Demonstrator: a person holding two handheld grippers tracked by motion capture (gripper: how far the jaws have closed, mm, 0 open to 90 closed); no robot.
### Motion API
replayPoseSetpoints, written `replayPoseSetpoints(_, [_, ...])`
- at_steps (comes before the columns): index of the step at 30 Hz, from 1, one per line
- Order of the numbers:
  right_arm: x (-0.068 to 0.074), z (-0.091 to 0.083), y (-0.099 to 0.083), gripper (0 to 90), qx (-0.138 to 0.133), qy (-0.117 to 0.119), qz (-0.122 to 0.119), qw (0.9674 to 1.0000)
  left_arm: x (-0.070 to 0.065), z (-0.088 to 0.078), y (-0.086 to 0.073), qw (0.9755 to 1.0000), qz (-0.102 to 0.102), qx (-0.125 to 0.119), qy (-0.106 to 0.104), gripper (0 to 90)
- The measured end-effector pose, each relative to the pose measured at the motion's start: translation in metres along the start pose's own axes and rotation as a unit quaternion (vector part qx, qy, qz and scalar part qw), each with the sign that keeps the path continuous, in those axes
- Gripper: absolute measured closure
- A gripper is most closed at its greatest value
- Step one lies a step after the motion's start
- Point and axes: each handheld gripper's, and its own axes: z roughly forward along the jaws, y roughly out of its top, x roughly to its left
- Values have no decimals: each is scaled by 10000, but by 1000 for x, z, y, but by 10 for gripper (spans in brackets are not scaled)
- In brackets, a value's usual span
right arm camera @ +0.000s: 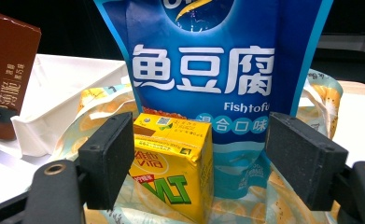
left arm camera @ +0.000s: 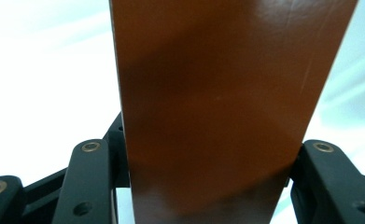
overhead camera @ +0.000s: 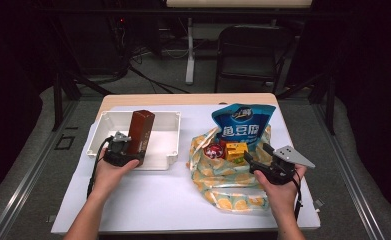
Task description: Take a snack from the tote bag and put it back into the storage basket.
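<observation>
Count, items showing on table (overhead camera: pixel 148 200):
- brown box (overhead camera: pixel 141 131): 1
- white tray (overhead camera: pixel 164 135): 1
- blue snack pouch (overhead camera: pixel 242 124): 1
- yellow drink carton (right arm camera: pixel 173 164): 1
- orange-print bag (overhead camera: pixel 223 182): 1
- small red round item (overhead camera: pixel 213 150): 1, kind unclear
- folding chair (overhead camera: pixel 248 50) standing behind: 1

Background beyond the white-covered table (overhead camera: pixel 148 200) comprised a dark folding chair (overhead camera: pixel 248 50), a white stand post (overhead camera: pixel 190 50) and floor cables (overhead camera: pixel 148 75) — all well apart from it.
</observation>
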Motion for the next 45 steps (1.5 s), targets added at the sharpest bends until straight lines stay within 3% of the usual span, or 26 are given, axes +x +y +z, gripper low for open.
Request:
replayPoseSetpoints(7, [0,0,0,242,-18,-4,24,10000,0,1,-1,10000,-18,-61,-24,432])
replayPoseSetpoints(9, [0,0,0,242,-20,-9,22,10000,0,-1,-1,9997,-48,-233,-108,352])
replayPoseSetpoints(11, [0,-1,0,241,-3,-17,13,10000,-1,-7,1,9992,-109,-389,-45,253])
replayPoseSetpoints(15, [-2,-1,0,241,-23,-25,45,10000,-7,-25,0,9951,-265,-936,169,270])
replayPoseSetpoints(17, [-3,-1,0,241,-39,-48,36,10000,-12,-33,-2,9926,-256,-1173,160,357])
replayPoseSetpoints(19, [-4,-1,0,241,-44,-45,42,10000,-18,-36,-3,9918,-164,-1262,71,528])
replayPoseSetpoints(20, [-4,-2,0,242,-36,-50,37,10000,-21,-35,-4,9924,-90,-1222,-98,652])
replayPoseSetpoints(22, [-4,-1,0,242,-39,-46,47,10000,-27,-28,-3,9933,64,-975,-619,804])
replayPoseSetpoints(23, [-4,-1,0,242,-38,-45,48,10000,-31,-23,-4,9940,140,-817,-717,869])
replayPoseSetpoints(24, [-4,-1,0,242,-25,-44,50,10000,-33,-18,-4,9955,184,-626,-682,900])
replayPoseSetpoints(26, [-3,-1,0,242,-4,-41,64,10000,-32,-9,-6,9973,71,-414,-601,900])
replayPoseSetpoints(29, [-4,0,-1,242,-3,-54,59,10000,-25,-4,-7,9985,-206,-311,-405,900])
replayPoseSetpoints(33, [-5,0,-2,243,6,-54,90,9999,-13,-1,-5,9981,-475,-375,-110,900])
replayPoseSetpoints(37, [-6,1,-2,244,6,-47,140,9999,-1,4,1,9967,-647,-442,194,900])
replayPoseSetpoints(41, [-6,1,-2,246,32,-97,141,9998,10,7,8,9924,-977,-667,342,900])
replayPoseSetpoints(45, [-6,3,-4,247,62,-100,157,9998,18,13,13,9892,-1180,-733,472,900])
